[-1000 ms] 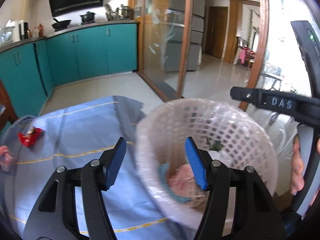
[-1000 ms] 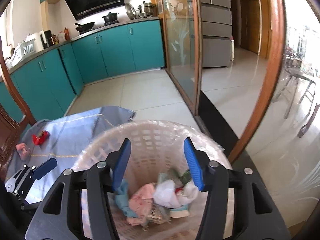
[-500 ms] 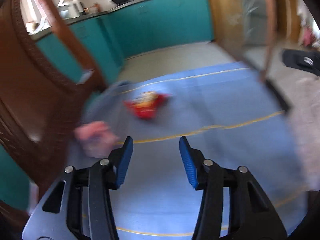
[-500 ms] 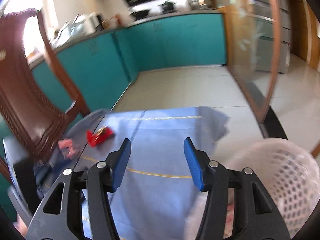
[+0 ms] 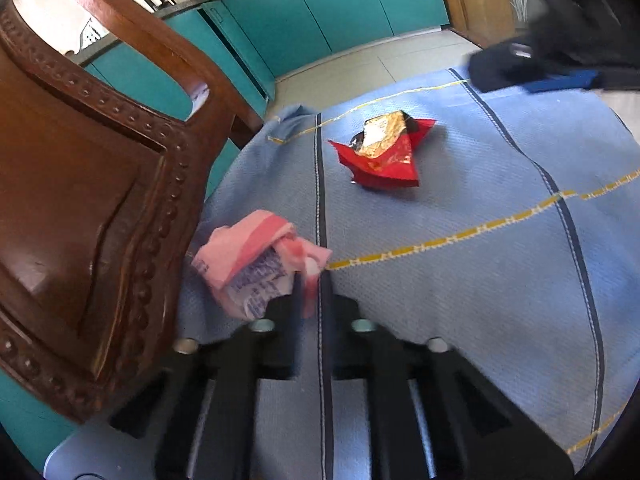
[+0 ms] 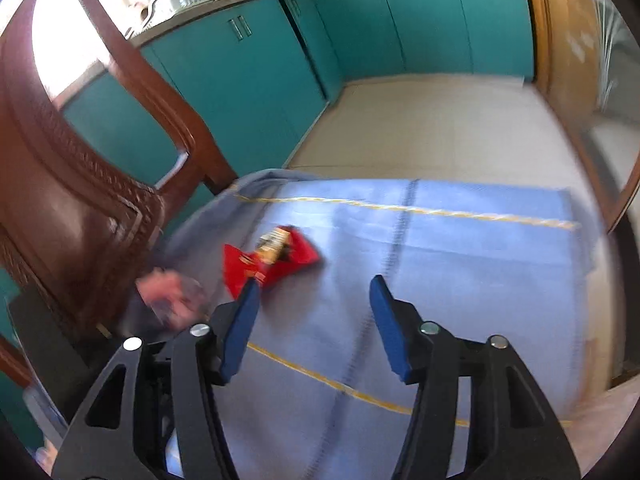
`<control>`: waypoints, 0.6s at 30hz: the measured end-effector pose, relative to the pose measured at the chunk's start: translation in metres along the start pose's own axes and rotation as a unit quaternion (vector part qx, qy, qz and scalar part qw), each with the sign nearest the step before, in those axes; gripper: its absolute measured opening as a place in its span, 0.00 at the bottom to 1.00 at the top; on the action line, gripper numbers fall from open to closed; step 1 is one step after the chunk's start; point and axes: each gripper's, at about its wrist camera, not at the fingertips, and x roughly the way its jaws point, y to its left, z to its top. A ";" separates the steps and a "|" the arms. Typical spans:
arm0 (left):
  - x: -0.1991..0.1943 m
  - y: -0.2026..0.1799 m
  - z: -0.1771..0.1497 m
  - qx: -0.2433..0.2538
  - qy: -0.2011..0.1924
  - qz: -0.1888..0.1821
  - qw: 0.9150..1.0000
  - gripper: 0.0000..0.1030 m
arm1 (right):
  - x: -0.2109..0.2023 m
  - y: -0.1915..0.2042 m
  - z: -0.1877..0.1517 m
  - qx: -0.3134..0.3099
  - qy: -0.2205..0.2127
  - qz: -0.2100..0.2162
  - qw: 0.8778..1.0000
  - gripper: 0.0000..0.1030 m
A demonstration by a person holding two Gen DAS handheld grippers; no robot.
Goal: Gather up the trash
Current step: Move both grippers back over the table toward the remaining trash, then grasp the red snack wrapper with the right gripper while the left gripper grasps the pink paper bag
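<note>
A: Judging progress, two pieces were left on the tablecloth (image 5: 480,280)?
B: Yes. Your left gripper (image 5: 310,280) had just clenched on the pink wrapper (image 5: 256,256); your right gripper (image 6: 314,294), jaws widening, empty, neared the red wrapper (image 6: 272,260).

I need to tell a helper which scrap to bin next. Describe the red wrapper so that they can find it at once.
Look at the table under the blue cloth with yellow and dark stripes, beside the carved wooden chair. The red wrapper lies out on the cloth, beyond the pink wrapper at the chair-side edge. It is torn open, glossy red with a gold foil inside; the other is pale pink with printed text.
</note>
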 end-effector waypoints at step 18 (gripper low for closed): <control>-0.069 0.028 -0.019 -0.073 -0.091 -0.189 0.975 0.03 | 0.072 0.005 0.008 0.109 0.048 0.051 0.992 0.16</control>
